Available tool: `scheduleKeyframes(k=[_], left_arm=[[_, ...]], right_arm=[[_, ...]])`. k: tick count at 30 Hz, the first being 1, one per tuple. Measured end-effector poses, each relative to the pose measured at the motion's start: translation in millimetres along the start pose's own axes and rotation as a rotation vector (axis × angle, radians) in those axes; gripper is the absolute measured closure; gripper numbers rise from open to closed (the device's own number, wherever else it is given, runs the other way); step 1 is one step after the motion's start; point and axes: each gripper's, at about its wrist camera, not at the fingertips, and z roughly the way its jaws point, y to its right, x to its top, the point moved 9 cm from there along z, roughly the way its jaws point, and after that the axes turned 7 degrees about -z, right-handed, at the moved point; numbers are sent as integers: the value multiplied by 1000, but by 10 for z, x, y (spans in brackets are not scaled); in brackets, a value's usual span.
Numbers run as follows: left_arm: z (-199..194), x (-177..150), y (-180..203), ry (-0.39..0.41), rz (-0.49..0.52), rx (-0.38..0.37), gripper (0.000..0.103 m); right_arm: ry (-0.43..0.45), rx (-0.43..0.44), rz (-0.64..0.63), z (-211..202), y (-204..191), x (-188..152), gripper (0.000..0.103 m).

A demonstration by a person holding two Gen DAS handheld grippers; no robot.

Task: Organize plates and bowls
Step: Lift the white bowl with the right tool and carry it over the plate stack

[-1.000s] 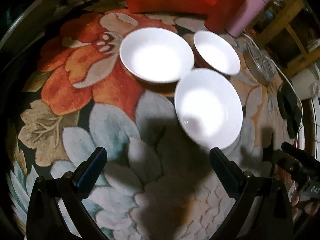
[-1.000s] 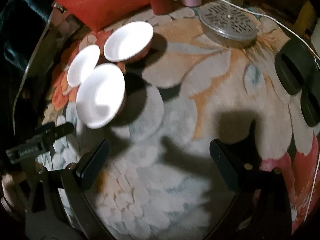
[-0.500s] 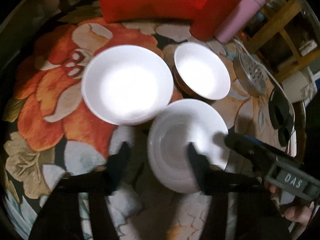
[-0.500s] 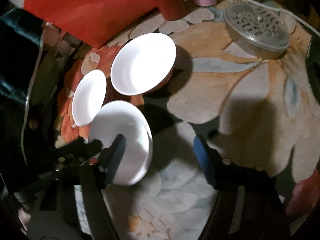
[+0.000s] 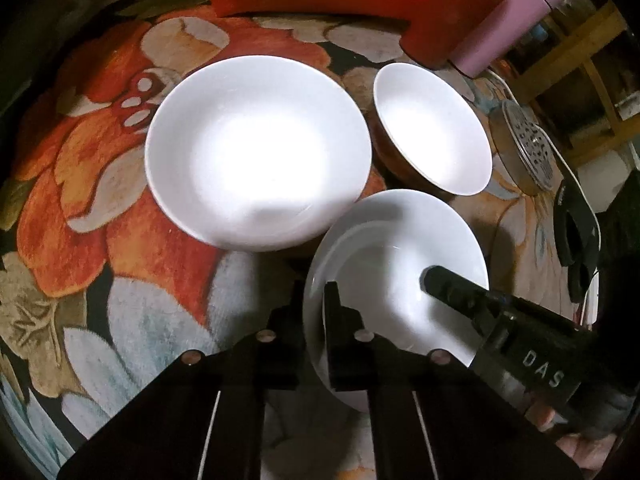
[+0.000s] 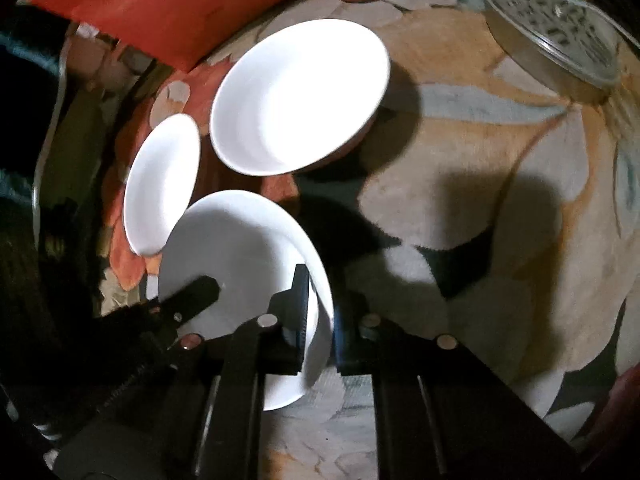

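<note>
Both grippers have just been closing and now clench the same white plate (image 5: 384, 264): the left gripper (image 5: 314, 320) pinches its left rim, the right gripper (image 6: 320, 320) its opposite rim (one finger inside, one outside). The plate sits on the flower-patterned desk (image 5: 120, 240), just beside a larger white bowl (image 5: 256, 152) and a smaller bowl (image 5: 432, 128).

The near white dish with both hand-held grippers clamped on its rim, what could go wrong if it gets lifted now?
1. Each hand-held gripper, left and right, pinches only the thin rim of the near white dish, so it could slip or tilt out.
2. The large white dish and the brown-sided bowl sit very close, so a swing might knock them.
</note>
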Motion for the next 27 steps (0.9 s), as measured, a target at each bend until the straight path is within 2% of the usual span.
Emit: scheduleKeyframes(k=[3,12,20,27], left_arm=[[-65,-52,8,13,23,2,97],[-245,-298,200,19,84,18,97],[-499,-572,569,14,162,16,97],[-700,-814,941,12,221,10,95]], right_arm=[[-5,15,0,-27,-8,-85,93],[-8,-10,-33,-257,57,-313,93],[-36,-16,-23,-622,217,-615,92],[-10,-63,-32,-1072,365,-771,93]])
